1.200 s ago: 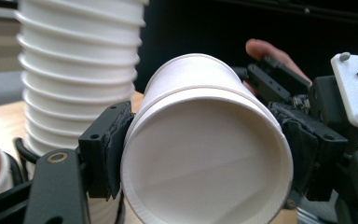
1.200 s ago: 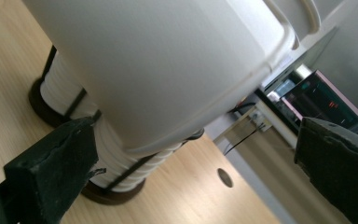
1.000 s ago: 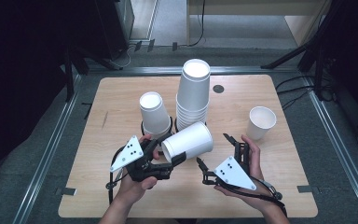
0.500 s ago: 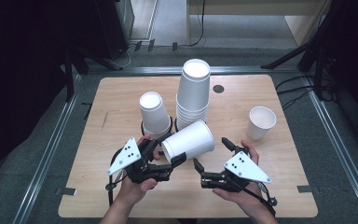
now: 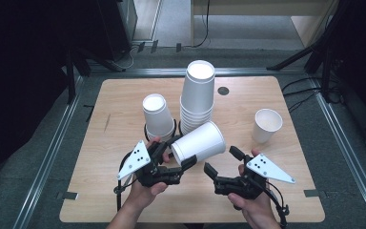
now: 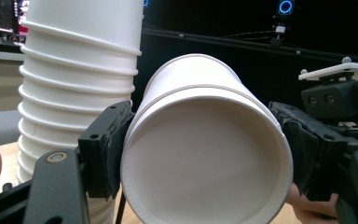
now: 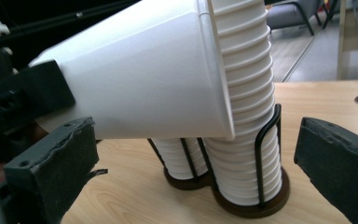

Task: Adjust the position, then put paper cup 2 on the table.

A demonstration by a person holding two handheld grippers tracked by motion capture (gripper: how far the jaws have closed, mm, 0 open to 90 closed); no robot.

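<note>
near the front edge of the wooden surface (image 5: 124,119), a white paper cup (image 5: 200,143) was held on its side, clamped at its narrow end by the left claw (image 5: 178,160) and lifted just in front of the tall stack of cups (image 5: 198,93). the right claw (image 5: 221,162) was kept with its jaws apart, just beside the cup's wide rim and gripping nothing. a single upright cup (image 5: 266,125) was seen well apart on the right.

Left claw (image 5: 183,153): jaws clamped from both sides on what it holds, pads pressing, held above the tabletop (image 5: 124,109), pointing forward and toward the right hand. Left hand (image 5: 145,188) wraps the body from below, forearm entering from the bottom edge. Right claw (image 5: 221,162): jaws spread wide, nothing between them, aimed forward-left, level with the left. Right hand (image 5: 250,200) grips its body.
</note>
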